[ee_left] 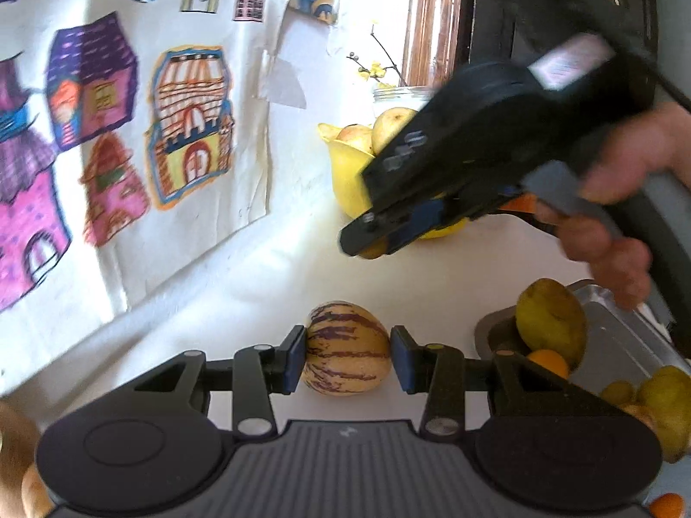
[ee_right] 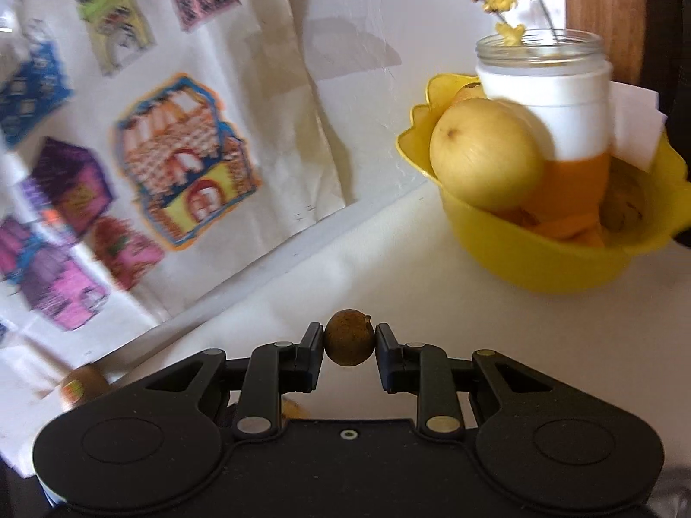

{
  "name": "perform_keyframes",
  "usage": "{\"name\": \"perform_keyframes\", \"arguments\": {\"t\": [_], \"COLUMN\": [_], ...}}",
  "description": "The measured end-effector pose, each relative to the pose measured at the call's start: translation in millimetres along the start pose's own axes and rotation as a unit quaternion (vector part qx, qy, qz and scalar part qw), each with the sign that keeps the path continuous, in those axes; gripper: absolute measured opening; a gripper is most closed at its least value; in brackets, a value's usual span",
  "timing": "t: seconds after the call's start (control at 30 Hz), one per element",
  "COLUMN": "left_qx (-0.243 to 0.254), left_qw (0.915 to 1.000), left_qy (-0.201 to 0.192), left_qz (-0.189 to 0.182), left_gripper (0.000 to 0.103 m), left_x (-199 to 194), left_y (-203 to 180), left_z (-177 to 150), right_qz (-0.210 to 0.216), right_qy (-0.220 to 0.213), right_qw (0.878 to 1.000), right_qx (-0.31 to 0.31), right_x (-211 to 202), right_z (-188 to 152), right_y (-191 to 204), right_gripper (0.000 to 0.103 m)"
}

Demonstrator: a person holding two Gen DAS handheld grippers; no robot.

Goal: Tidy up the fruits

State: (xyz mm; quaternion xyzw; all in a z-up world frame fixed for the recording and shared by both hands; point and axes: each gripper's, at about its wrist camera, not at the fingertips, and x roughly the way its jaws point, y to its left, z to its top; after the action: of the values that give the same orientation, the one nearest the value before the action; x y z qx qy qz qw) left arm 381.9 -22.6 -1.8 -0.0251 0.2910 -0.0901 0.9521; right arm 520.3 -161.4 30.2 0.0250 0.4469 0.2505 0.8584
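While its blue pads press on both sides of a cream fruit with purple stripes (ee_left: 348,349), the left gripper (ee_left: 348,356) grips that striped fruit just above the white table (ee_left: 267,267). To the right of it, near the lens, a grey metal tray (ee_left: 622,336) holds several yellow-green fruits and a small orange one (ee_left: 549,362). Farther off and to the right, the right gripper (ee_left: 367,241) reaches across the left wrist view, carried by a hand (ee_left: 622,216) wrapped around its grip; its tips are blurred there. Seen from its own camera, the right gripper (ee_right: 349,345) is clenched on a small round brown fruit (ee_right: 349,343), pinched between the two black fingertips (ee_right: 312,347) and lifted off the table. Beyond it to the far right stands a yellow bowl (ee_right: 540,267) with a scalloped rim, holding a large pale yellow fruit (ee_right: 483,155) and other pieces. A glass jar (ee_right: 544,99) with a sprig of yellow flowers rises just behind the bowl. At the near left edge a brown fruit with a sticker (ee_right: 82,384) lies on the table. A white sheet printed with coloured houses (ee_right: 181,159) covers the wall behind.
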Motion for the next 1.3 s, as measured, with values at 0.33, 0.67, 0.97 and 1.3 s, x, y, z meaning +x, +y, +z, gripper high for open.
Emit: {"name": "perform_keyframes", "arguments": {"t": [0.33,0.67,0.97,1.3], "left_qx": [-0.002,0.0,-0.006,-0.004], "left_qw": [1.0,0.9996,0.999,0.9979], "left_qy": [-0.001,-0.011,-0.028,-0.045], "left_qz": [-0.002,-0.025,-0.035,-0.048], "left_gripper": [0.045,0.045,0.045,0.045], "left_x": [-36.9,-68.1,-97.1,-133.9], "left_y": [-22.3,-49.5,-74.6,-110.4], "left_z": [-10.5,-19.5,-25.4,-44.8], "right_qz": [0.022,0.003,-0.02,-0.052], "right_qy": [-0.036,-0.078,-0.106,-0.133], "right_qw": [0.999,0.997,0.994,0.989], "right_qx": [0.007,-0.012,-0.022,-0.029], "right_x": [-71.5,-137.4,-185.8,-219.5], "right_z": [-53.4,-106.5,-160.6,-223.0], "right_y": [1.2,2.6,-16.6,-20.5], "right_gripper": [0.027,0.027,0.027,0.028]}}
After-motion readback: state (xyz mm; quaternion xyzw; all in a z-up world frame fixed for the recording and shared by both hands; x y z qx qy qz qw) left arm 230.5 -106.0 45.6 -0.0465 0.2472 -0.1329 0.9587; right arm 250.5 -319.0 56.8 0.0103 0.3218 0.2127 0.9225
